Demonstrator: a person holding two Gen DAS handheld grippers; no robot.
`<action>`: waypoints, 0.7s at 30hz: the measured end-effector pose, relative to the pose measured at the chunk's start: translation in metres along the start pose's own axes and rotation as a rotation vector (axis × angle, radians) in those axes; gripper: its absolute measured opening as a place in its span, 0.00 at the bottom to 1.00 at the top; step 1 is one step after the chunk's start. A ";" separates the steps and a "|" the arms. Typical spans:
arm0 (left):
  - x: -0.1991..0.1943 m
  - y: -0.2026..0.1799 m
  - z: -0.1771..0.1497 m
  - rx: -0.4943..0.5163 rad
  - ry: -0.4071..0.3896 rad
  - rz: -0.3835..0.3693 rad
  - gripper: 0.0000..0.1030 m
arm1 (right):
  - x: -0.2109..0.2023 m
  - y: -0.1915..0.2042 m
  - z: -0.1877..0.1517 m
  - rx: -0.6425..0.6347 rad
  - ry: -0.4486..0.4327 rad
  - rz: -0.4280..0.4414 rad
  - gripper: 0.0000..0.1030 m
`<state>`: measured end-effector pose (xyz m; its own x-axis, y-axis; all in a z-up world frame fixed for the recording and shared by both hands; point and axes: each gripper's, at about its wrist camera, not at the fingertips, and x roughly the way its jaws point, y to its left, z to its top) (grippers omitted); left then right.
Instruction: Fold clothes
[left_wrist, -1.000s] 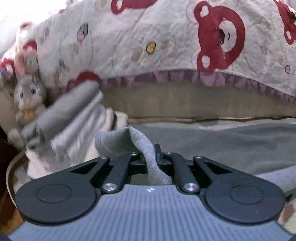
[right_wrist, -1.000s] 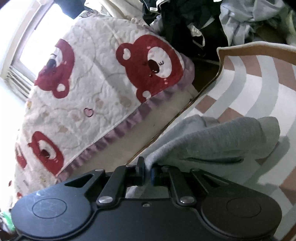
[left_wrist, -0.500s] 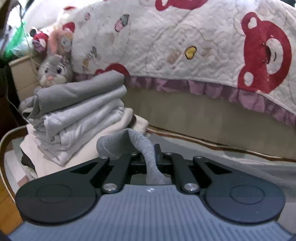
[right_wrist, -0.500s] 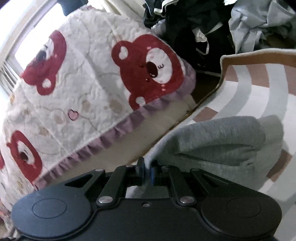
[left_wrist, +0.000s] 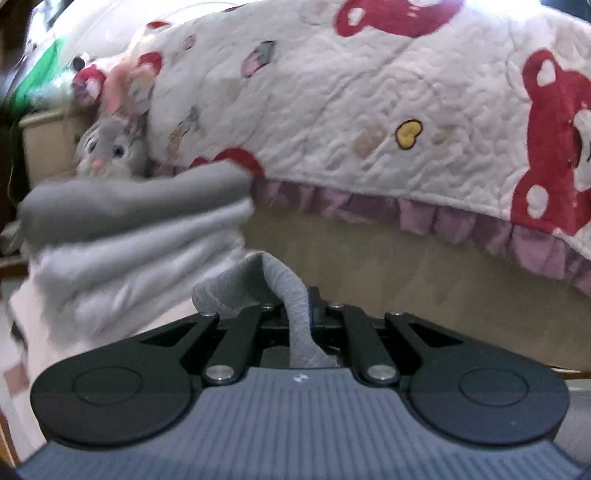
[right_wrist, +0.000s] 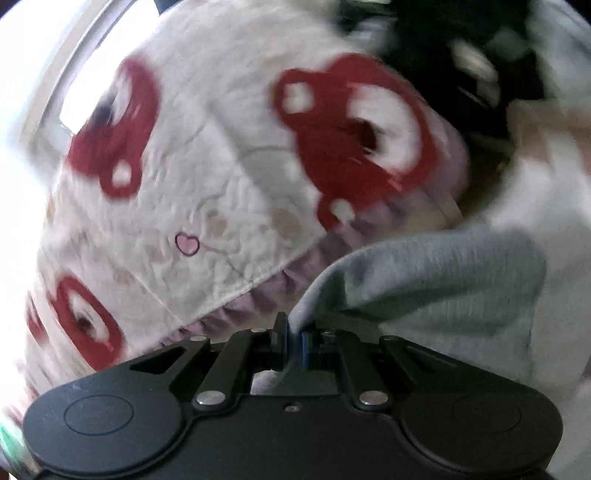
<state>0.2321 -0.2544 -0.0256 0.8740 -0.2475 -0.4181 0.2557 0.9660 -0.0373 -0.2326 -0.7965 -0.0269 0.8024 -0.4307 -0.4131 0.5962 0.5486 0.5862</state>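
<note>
A grey knit garment (left_wrist: 280, 284) is pinched in my left gripper (left_wrist: 301, 314), which is shut on a fold of it; the cloth bunches up over the fingers. In the right wrist view the same grey garment (right_wrist: 436, 288) hangs to the right, and my right gripper (right_wrist: 293, 334) is shut on its edge. A stack of folded grey and white clothes (left_wrist: 129, 236) lies close at the left in the left wrist view, blurred by motion.
A bed with a white quilt printed with red bears (left_wrist: 369, 110) and a purple frill fills the background. A grey plush rabbit (left_wrist: 107, 144) sits behind the stack. Dark clothes (right_wrist: 461, 55) are piled at the upper right in the right wrist view.
Both grippers have carried the grey garment leftward toward the folded stack, which now looms larger. The right wrist view has swung and blurred; the striped rug has left sight.
</note>
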 end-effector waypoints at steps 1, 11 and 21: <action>0.013 -0.010 0.002 0.018 0.002 0.019 0.05 | 0.017 0.005 0.005 -0.031 0.030 -0.035 0.09; 0.142 -0.071 -0.037 0.193 0.098 0.154 0.05 | 0.148 -0.019 -0.024 -0.054 0.135 -0.242 0.11; 0.182 -0.064 -0.064 0.235 0.176 0.201 0.43 | 0.203 -0.064 -0.011 0.156 0.337 -0.182 0.32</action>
<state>0.3482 -0.3565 -0.1569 0.8372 -0.0179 -0.5466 0.1919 0.9455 0.2629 -0.1072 -0.9113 -0.1559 0.6633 -0.2378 -0.7095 0.7388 0.3590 0.5703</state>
